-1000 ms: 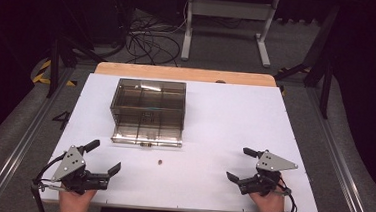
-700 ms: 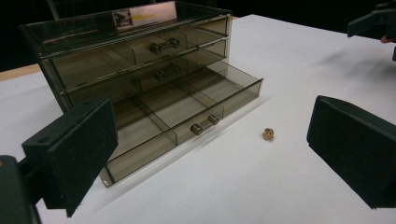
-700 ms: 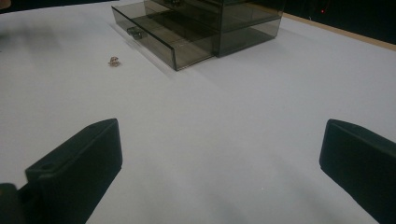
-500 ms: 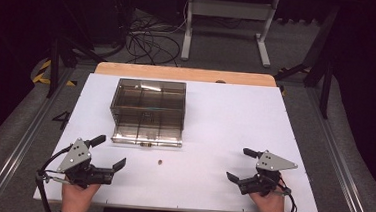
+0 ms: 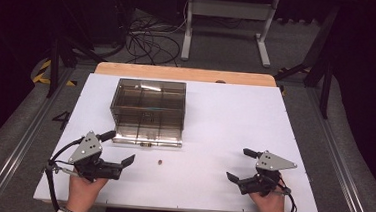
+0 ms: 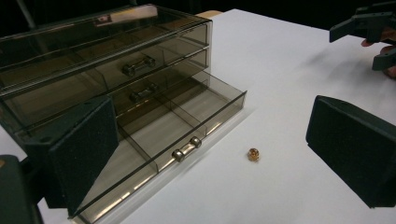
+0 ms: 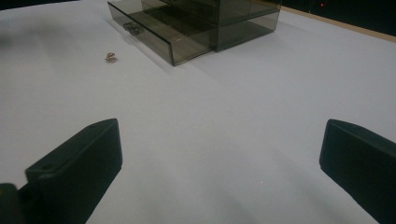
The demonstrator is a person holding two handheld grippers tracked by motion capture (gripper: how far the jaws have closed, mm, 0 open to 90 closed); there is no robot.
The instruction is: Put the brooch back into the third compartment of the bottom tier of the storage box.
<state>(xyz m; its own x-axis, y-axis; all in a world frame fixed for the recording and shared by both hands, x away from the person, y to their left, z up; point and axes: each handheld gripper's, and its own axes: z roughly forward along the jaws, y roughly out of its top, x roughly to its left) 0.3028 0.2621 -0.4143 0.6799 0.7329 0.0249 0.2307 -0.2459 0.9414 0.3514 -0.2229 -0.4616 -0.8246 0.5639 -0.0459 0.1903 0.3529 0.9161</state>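
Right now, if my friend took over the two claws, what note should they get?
Left claw: open, holding nothing, low near the front-left of the table.
Right claw: open, holding nothing, at the front-right.
Drawer box: bottom drawer pulled out, with nothing visible inside; upper two shut.
Small bead: lies on the table just in front of the open drawer, nearer the left claw.
Done: drawer open.
Left, probably: pick up the bead, drop it in the drawer, push it shut.

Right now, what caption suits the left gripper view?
Open left gripper faces a small bead beside the open bottom drawer.
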